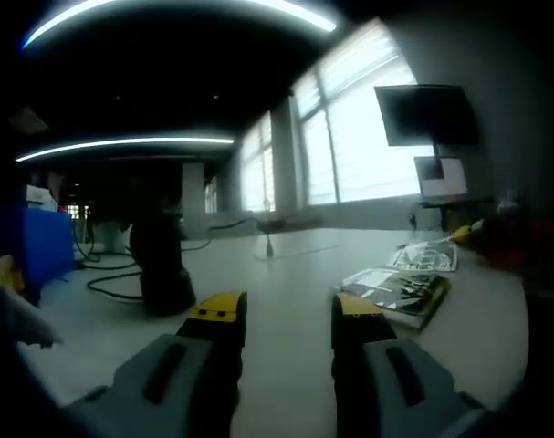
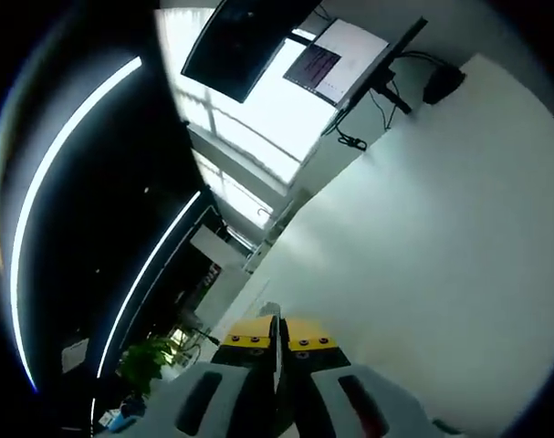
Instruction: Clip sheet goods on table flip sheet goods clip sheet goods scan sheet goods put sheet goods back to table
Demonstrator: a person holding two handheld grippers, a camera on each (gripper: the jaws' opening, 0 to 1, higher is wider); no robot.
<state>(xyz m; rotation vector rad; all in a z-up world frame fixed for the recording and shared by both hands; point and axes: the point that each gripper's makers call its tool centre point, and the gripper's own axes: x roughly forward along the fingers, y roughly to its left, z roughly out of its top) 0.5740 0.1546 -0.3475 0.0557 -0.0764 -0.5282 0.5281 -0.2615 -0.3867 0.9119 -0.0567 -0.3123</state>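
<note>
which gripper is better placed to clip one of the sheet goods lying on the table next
Left, probably. The left gripper is open and level over the table, facing the sheet goods ahead. The right gripper is shut and rolled, aimed at bare tabletop.

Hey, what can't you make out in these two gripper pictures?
- Left gripper view: print on the sheet goods is too blurred to read.
- Left gripper view: the yellow and red thing at the table's far right is blurred and partly in shadow.
- Right gripper view: whether the nearly shut right gripper pinches anything; the pale sliver there is too thin.
</note>
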